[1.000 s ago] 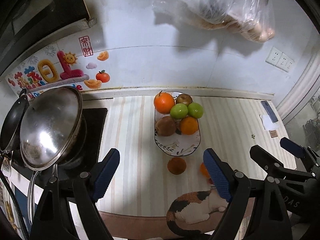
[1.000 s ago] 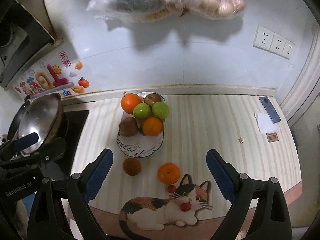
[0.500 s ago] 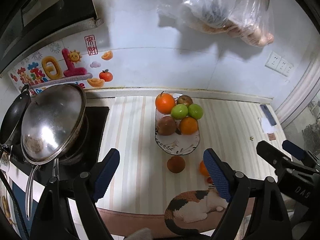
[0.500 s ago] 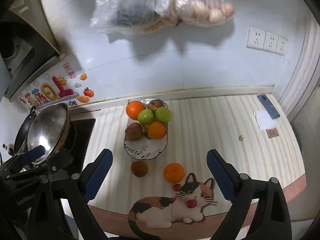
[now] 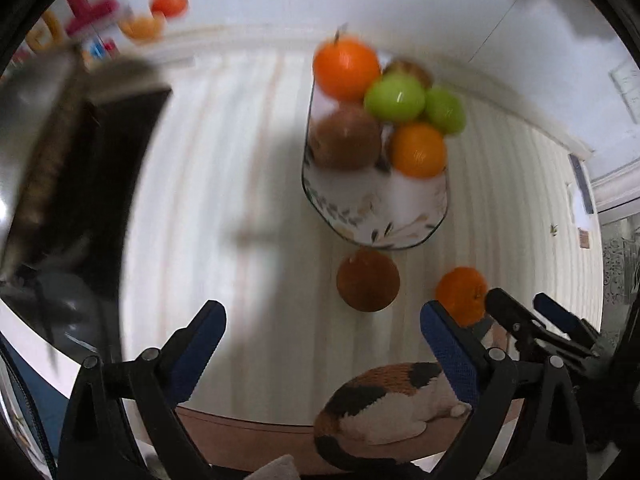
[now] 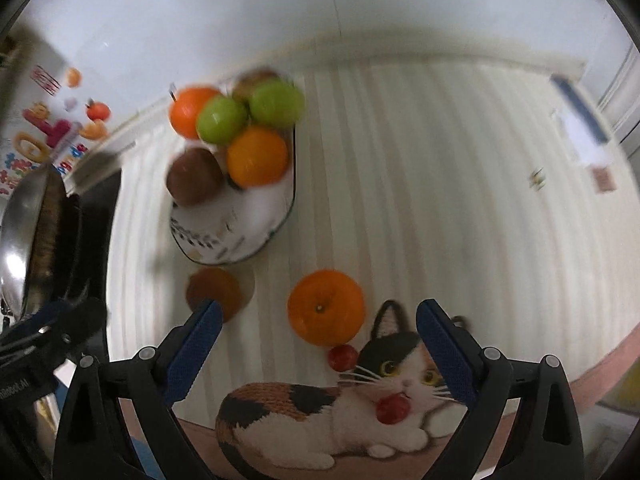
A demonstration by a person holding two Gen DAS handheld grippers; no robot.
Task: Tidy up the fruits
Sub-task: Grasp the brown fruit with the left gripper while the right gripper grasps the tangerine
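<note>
A white patterned fruit plate (image 5: 376, 216) (image 6: 240, 232) holds two oranges, two green apples and brown fruits. On the striped counter in front of it lie a loose brown fruit (image 5: 368, 280) (image 6: 214, 290) and a loose orange (image 5: 460, 294) (image 6: 326, 307). Two small red fruits (image 6: 343, 358) lie by the cat picture. My left gripper (image 5: 322, 338) is open and empty, just short of the brown fruit. My right gripper (image 6: 316, 334) is open and empty, with the loose orange just ahead between its fingers; it also shows in the left wrist view (image 5: 532, 320).
A steel pan lid (image 5: 32, 128) (image 6: 24, 240) sits on a black stove (image 5: 116, 168) at the left. A cat picture (image 6: 340, 404) marks the counter's front edge. A phone and paper (image 6: 580, 120) lie at the far right. Stickers are on the wall.
Both grippers have dropped down and forward toward the counter. The fruits now look much larger and closer. Both stay open.
</note>
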